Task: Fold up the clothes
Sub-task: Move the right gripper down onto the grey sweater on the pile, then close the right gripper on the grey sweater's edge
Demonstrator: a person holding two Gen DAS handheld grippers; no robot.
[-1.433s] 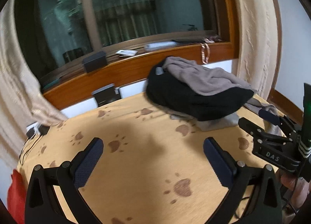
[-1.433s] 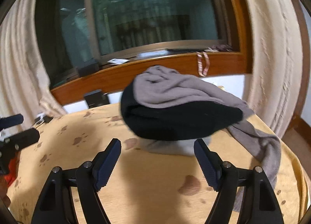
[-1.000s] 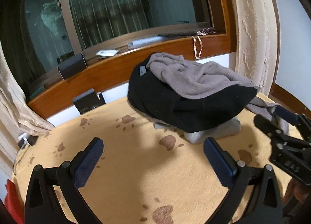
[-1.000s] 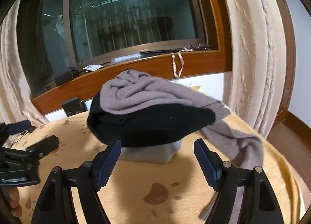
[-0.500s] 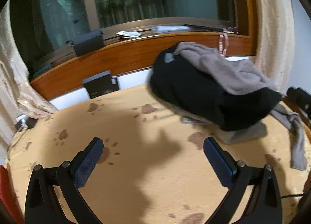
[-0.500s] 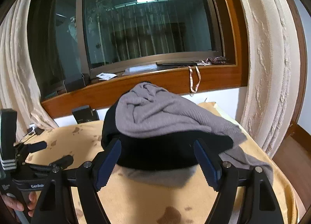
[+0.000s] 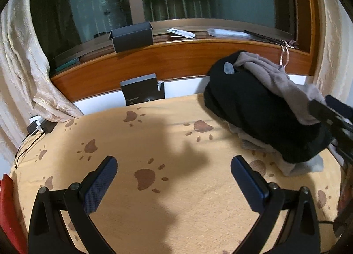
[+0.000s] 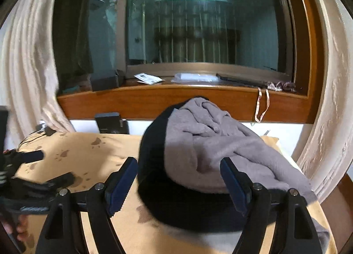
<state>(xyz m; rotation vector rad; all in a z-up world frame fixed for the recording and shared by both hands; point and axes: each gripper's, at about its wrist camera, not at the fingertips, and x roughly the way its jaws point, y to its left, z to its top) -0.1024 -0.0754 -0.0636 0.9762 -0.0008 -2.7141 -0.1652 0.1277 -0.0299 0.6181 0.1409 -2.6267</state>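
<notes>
A pile of clothes lies at the right of the paw-print table cloth [image 7: 154, 139]. In it a black garment [image 7: 253, 110] bulges over a pale grey one [image 7: 304, 165], and a taupe knit garment [image 8: 209, 139] is draped on top. My left gripper [image 7: 174, 185] is open over bare cloth, well left of the pile. My right gripper [image 8: 178, 179] is open, close in front of the pile, its pads touching nothing. The black garment [image 8: 187, 207] fills the space beyond its fingers. In the left wrist view the right gripper [image 7: 331, 117] reaches in at the pile's right end.
A wooden window sill [image 7: 176, 60] carries a dark box [image 7: 132, 36] and papers. A black box [image 7: 142, 92] leans on the wall behind the table. Chargers with cables [image 7: 37, 127] lie at the left edge. Cream curtains [image 8: 326, 99] hang on both sides.
The left gripper has swung leftward, so the pile now sits further right in its view. The right gripper has come closer to the pile, which looms larger between its fingers.
</notes>
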